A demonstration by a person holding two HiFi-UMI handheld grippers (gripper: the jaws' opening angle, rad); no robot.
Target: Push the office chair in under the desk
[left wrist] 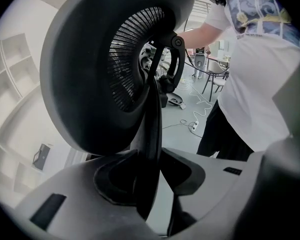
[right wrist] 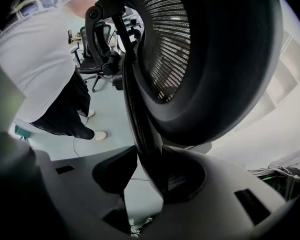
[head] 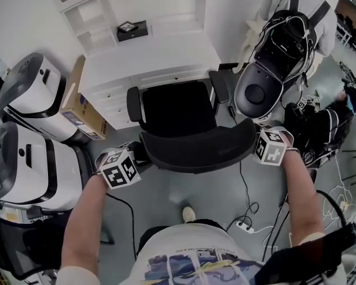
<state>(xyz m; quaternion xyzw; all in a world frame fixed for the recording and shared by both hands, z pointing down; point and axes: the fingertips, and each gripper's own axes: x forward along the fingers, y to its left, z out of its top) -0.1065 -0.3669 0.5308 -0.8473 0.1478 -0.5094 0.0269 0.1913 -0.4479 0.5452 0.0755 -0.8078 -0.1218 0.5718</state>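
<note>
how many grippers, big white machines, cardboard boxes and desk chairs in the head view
marker-cube grippers: 2, left gripper, right gripper
white-and-black machines: 2
brown cardboard box: 1
black mesh office chair: 1
total: 6

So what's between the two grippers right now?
Only the backrest. In the head view it spans the whole stretch from the left gripper to the right gripper, each clamped on one side edge.
</note>
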